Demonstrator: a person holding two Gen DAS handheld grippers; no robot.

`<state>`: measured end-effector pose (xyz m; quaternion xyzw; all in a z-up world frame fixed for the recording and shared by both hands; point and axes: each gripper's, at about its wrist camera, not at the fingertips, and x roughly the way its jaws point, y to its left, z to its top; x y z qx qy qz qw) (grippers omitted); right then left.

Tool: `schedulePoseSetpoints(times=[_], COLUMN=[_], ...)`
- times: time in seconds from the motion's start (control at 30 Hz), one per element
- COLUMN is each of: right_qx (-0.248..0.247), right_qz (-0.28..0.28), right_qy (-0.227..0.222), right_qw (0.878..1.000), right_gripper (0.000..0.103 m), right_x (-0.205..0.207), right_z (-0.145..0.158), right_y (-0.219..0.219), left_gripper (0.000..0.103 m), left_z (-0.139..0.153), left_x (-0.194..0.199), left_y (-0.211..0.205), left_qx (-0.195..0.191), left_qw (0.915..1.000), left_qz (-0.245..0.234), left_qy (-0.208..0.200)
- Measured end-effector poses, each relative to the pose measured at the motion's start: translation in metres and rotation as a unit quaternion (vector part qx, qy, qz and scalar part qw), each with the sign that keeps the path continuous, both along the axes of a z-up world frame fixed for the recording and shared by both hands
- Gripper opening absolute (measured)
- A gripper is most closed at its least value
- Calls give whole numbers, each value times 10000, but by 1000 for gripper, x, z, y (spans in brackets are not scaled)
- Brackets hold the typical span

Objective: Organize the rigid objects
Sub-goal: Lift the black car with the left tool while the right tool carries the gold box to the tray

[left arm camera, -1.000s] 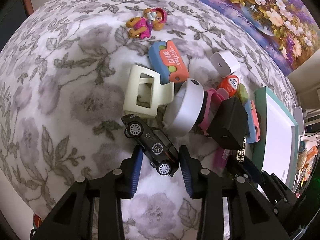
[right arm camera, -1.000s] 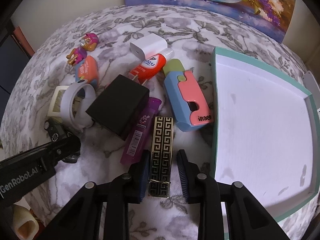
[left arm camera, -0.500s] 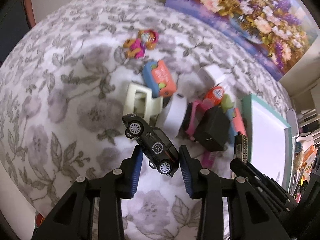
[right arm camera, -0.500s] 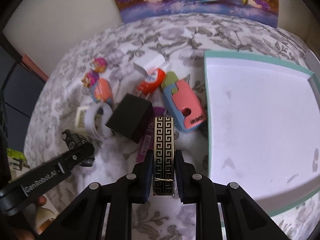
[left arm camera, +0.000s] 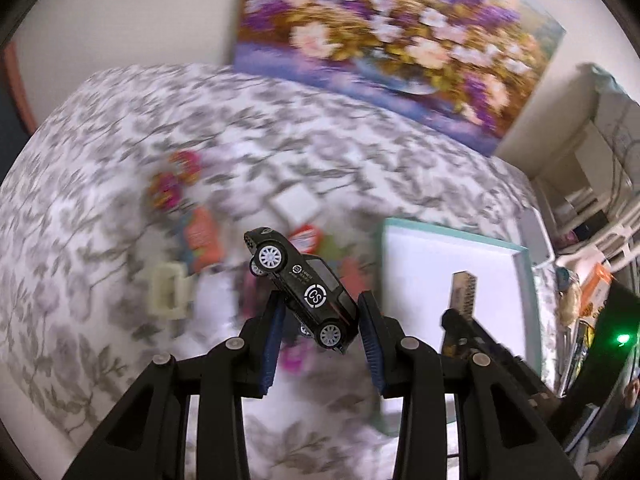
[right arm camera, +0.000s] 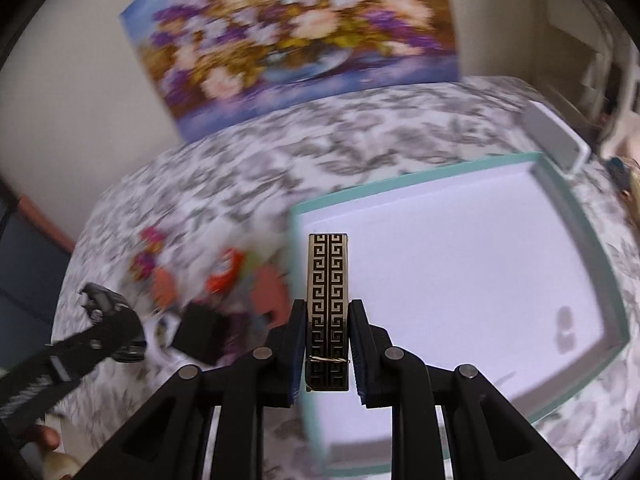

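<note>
My left gripper [left arm camera: 320, 312] is shut on a black toy car [left arm camera: 300, 280] with a white roundel on its side, held tilted in the air above the blurred pile of objects. My right gripper [right arm camera: 326, 320] is shut on a slim gold-and-black lighter with a key pattern [right arm camera: 327, 296], hanging over the left part of the white tray with a teal rim [right arm camera: 560, 200]. In the left wrist view that tray [left arm camera: 520, 252] lies to the right, with the lighter [left arm camera: 464, 292] and the right gripper's fingers [left arm camera: 460, 324] above it.
A blurred heap of toys and boxes [right arm camera: 224, 280] lies left of the tray on the floral cloth [left arm camera: 120, 140], among them a cream frame-shaped piece [left arm camera: 168, 292] and a white cube [left arm camera: 294, 208]. A flower painting [right arm camera: 296, 36] leans on the back wall. Shelves and clutter [left arm camera: 592, 208] stand at the right.
Both grippers rose and swung right toward the tray. The car came up off the cloth in the left grip; the right jaws closed on the lighter and lifted it over the tray.
</note>
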<state>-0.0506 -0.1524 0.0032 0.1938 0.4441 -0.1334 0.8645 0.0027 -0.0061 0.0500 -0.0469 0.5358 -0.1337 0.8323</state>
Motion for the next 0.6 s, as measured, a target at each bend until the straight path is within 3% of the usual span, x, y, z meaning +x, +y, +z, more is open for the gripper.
schedulePoseSetpoints(times=[0.17,0.43,0.6], right_qx=[-86,-283,-364], right_qz=[-459,-1084,-1229], right_qy=[38,118,309], right_qw=[9989,9936,9913], right_gripper=[22,22,22], right_x=[-4,-13,-12], right_z=[-2,-12,-29], right_y=[-36,-82,-94], left_gripper=[39,39,39], left_z=[-2,-30,-49], left_x=[4,14,16], left_y=[-44,-95,-108], left_qx=[-101,-225,-34], left_qw=[9993,9969,9961], left_qz=[-367,-751,-876], left_qy=[-15,-74,-115])
